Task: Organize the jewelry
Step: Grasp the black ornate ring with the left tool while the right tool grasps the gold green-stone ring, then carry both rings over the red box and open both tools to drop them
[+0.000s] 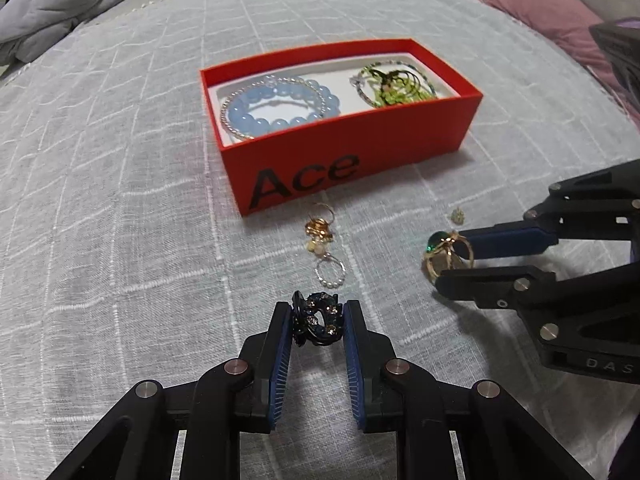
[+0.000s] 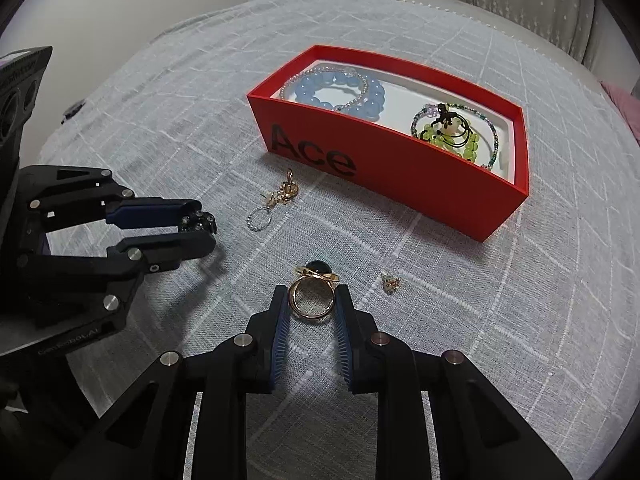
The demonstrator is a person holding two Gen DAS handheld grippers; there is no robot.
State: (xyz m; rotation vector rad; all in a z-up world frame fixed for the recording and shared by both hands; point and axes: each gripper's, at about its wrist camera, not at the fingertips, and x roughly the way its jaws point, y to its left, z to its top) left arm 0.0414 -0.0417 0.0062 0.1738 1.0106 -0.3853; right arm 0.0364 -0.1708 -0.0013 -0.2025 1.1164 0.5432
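My left gripper is shut on a dark blue jewelled ring, held just above the bedspread; it also shows in the right wrist view. My right gripper is shut on a gold ring with a green stone, seen from the side in the left wrist view. An open red box marked "Ace" holds blue bead bracelets and green bead bracelets. In front of the box lie gold earrings, a small pearl ring and a small gold stud.
Everything rests on a grey checked bedspread. A grey folded garment lies at the far left and a pink quilt at the far right. The box also shows in the right wrist view.
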